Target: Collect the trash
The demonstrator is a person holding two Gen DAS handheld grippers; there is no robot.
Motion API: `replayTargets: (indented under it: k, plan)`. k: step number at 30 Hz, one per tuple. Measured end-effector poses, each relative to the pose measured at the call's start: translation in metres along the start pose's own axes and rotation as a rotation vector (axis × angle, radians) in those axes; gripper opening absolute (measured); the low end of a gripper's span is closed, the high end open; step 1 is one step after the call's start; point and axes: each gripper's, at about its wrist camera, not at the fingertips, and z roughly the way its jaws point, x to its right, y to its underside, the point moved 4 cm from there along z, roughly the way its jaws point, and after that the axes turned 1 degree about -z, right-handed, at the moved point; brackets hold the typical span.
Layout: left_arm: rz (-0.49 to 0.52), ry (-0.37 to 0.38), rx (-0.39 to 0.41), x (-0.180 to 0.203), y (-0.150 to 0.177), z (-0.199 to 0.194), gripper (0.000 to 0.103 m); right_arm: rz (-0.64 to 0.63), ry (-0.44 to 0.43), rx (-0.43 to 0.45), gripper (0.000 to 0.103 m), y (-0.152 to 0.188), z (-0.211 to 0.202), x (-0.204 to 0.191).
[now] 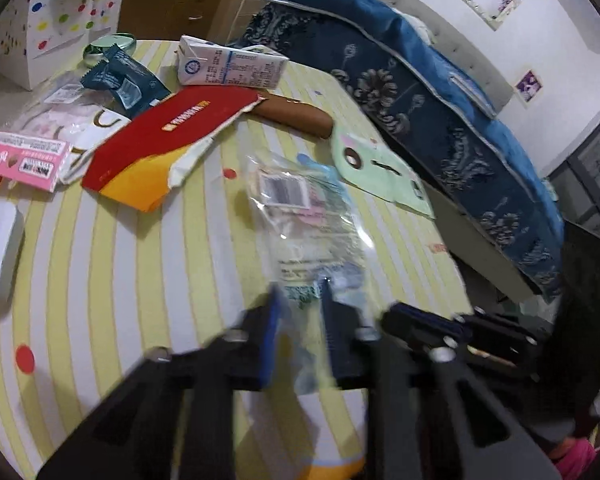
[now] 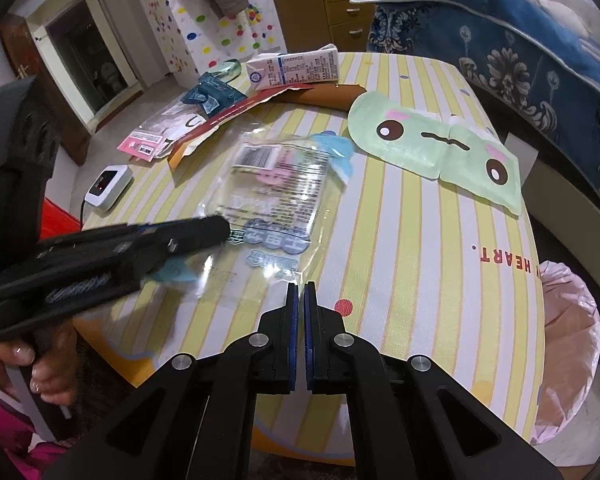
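- The left gripper (image 1: pixel 298 300) is pinching the near end of the clear printed plastic wrapper (image 2: pixel 276 184), which lies mid-table on the yellow-striped round table (image 2: pixel 420 240).
- Judged step: the grasp; next likely lifting it toward the pink-lined bin (image 2: pixel 568 320) beside the table's right edge.
- The right gripper (image 2: pixel 300 292), pressed together and empty, angles down over the near edge.

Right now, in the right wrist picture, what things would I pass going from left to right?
white gadget → clear plastic bag → green frog-face mask → bin with the pink liner
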Motion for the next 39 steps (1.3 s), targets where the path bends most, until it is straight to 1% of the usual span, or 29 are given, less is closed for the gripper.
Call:
replayTargets:
  k: [1, 2, 3, 5, 6, 7, 9, 11, 13, 14, 15, 18, 20, 22, 25, 26, 28, 30, 31, 32, 33, 34, 35, 36, 37, 38, 39]
  plan:
    - [-0.001, -0.002, 0.005, 0.0, -0.002, -0.001, 0.004, -0.007, 0.001, -0.002, 0.003, 0.0, 0.0, -0.001]
    - [0.007, -0.004, 0.023, 0.002, -0.004, -0.007, 0.003, -0.017, 0.002, -0.003, 0.011, 0.0, -0.001, -0.002]
    - [0.031, -0.014, 0.048, 0.006, -0.004, -0.013, 0.001, -0.032, 0.006, 0.002, 0.011, -0.001, -0.004, -0.004]
    - [0.098, -0.049, 0.113, 0.014, -0.007, -0.033, 0.0, -0.052, 0.038, 0.044, 0.012, -0.005, -0.016, -0.003]
    - [0.113, -0.054, 0.139, 0.017, -0.009, -0.042, 0.0, -0.049, 0.045, 0.073, 0.015, -0.009, -0.025, 0.002]
    - [0.12, -0.056, 0.158, 0.018, -0.011, -0.049, 0.0, -0.038, 0.052, 0.095, 0.019, -0.012, -0.031, 0.007]
    - [0.138, -0.084, 0.207, 0.02, -0.017, -0.065, 0.0, -0.018, 0.082, 0.128, 0.033, -0.021, -0.041, 0.023]
    - [0.15, -0.104, 0.245, 0.02, -0.025, -0.075, 0.0, 0.008, 0.123, 0.142, 0.037, -0.031, -0.044, 0.044]
    - [0.155, -0.118, 0.272, 0.019, -0.032, -0.081, 0.0, 0.047, 0.137, 0.146, 0.041, -0.04, -0.041, 0.066]
    - [0.154, -0.123, 0.276, 0.019, -0.034, -0.083, 0.0, 0.065, 0.148, 0.145, 0.046, -0.043, -0.039, 0.076]
    - [0.151, -0.123, 0.276, 0.019, -0.036, -0.082, 0.0, 0.086, 0.165, 0.146, 0.048, -0.048, -0.035, 0.088]
    - [0.145, -0.123, 0.268, 0.019, -0.038, -0.079, 0.0, 0.141, 0.163, 0.143, 0.048, -0.057, -0.024, 0.109]
    - [0.147, -0.125, 0.26, 0.02, -0.036, -0.075, 0.0, 0.145, 0.163, 0.13, 0.049, -0.063, -0.012, 0.108]
    - [0.145, -0.125, 0.251, 0.02, -0.036, -0.071, 0.0, 0.128, 0.185, 0.105, 0.049, -0.071, 0.004, 0.106]
    - [0.146, -0.124, 0.246, 0.02, -0.034, -0.069, 0.0, 0.138, 0.207, 0.063, 0.049, -0.079, 0.026, 0.105]
    - [0.147, -0.125, 0.244, 0.02, -0.034, -0.068, 0.0, 0.137, 0.223, 0.06, 0.051, -0.08, 0.03, 0.104]
    - [0.145, -0.124, 0.239, 0.018, -0.033, -0.068, 0.0, 0.12, 0.271, 0.057, 0.052, -0.082, 0.034, 0.101]
    - [0.14, -0.124, 0.237, 0.018, -0.032, -0.067, 0.0, 0.098, 0.313, 0.054, 0.05, -0.082, 0.036, 0.097]
    - [0.137, -0.124, 0.236, 0.017, -0.031, -0.067, 0.0, 0.103, 0.315, 0.054, 0.049, -0.081, 0.035, 0.098]
    - [0.134, -0.123, 0.235, 0.017, -0.03, -0.067, 0.0, 0.107, 0.316, 0.055, 0.04, -0.08, 0.034, 0.098]
    - [0.132, -0.124, 0.235, 0.017, -0.029, -0.067, 0.0, 0.111, 0.328, 0.057, 0.028, -0.079, 0.032, 0.099]
    - [0.132, -0.125, 0.236, 0.017, -0.027, -0.068, 0.0, 0.118, 0.341, 0.058, 0.027, -0.077, 0.029, 0.102]
    - [0.134, -0.126, 0.236, 0.018, -0.026, -0.069, 0.0, 0.135, 0.324, 0.058, 0.017, -0.074, 0.026, 0.104]
    - [0.137, -0.126, 0.237, 0.018, -0.024, -0.07, 0.0, 0.158, 0.294, 0.064, 0.001, -0.072, 0.023, 0.106]
    - [0.142, -0.126, 0.236, 0.019, -0.022, -0.072, 0.0, 0.179, 0.267, 0.073, 0.001, -0.068, 0.017, 0.107]
    - [0.147, -0.127, 0.234, 0.02, -0.021, -0.072, 0.0, 0.189, 0.258, 0.092, 0.001, -0.065, 0.009, 0.106]
    - [0.15, -0.125, 0.231, 0.022, -0.019, -0.073, 0.0, 0.196, 0.24, 0.124, 0.0, -0.061, -0.003, 0.105]
